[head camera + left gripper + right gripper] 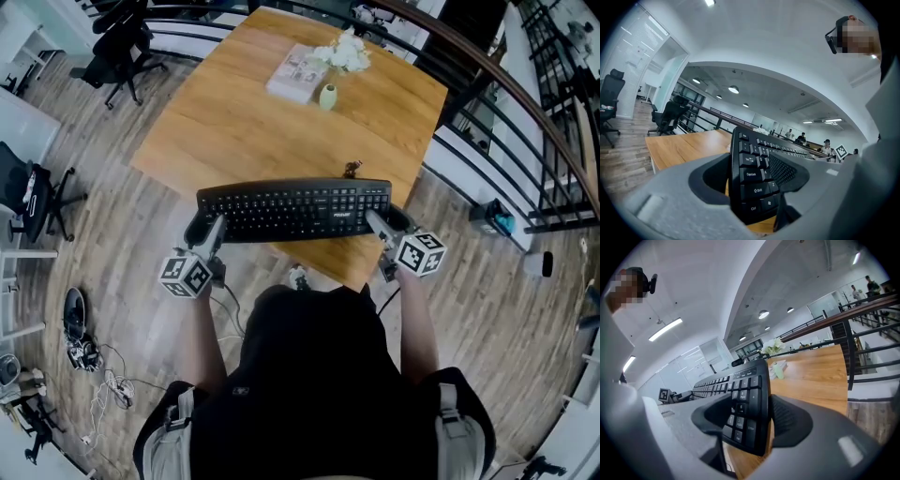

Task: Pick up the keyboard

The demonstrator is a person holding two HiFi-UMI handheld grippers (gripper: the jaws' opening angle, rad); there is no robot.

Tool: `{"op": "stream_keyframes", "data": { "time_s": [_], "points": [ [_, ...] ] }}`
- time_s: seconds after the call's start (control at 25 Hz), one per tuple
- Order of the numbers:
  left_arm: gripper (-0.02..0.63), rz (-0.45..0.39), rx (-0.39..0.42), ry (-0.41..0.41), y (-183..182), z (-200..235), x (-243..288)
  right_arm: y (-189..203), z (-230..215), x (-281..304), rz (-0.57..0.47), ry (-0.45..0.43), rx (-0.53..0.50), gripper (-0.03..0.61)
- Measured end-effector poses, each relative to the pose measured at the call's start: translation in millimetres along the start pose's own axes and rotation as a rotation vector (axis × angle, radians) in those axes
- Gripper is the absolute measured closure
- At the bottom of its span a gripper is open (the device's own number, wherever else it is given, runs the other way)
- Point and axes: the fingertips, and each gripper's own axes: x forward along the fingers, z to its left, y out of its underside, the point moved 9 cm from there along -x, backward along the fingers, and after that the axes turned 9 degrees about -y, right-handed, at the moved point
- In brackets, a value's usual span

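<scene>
Keyboard [293,208], slim black rectangular plastic, over smooth wood-grain table [244,131].

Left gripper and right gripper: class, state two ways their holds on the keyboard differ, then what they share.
The left gripper clamps the keyboard at its Ctrl and Shift end; the right gripper clamps the number-pad end. The left gripper slants in from the head view's left, the right gripper from its right. Both are shut on the keyboard, one finger on each face.

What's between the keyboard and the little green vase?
Bare wooden tabletop, in the head view; a small dark item sits beside the keyboard's far edge.
</scene>
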Motion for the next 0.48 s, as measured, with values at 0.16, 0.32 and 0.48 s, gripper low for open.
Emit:
{"op": "stream_keyframes", "data": {
  "time_s": [0.16, 0.32, 0.48],
  "points": [
    [0.344, 0.007, -0.001, 0.006, 3, -3, 1, 3, -1, -5, 0.0, 0.005, 0.003, 0.325],
    [0.344, 0.02, 0.0, 0.013, 3, -4, 5, 4, -3, -8, 0.001, 0.016, 0.013, 0.325],
    [0.344, 0.021, 0.002, 0.026, 2, -10, 12, 2, -6, -14, -0.004, 0.028, 0.02, 0.325]
  ]
}}
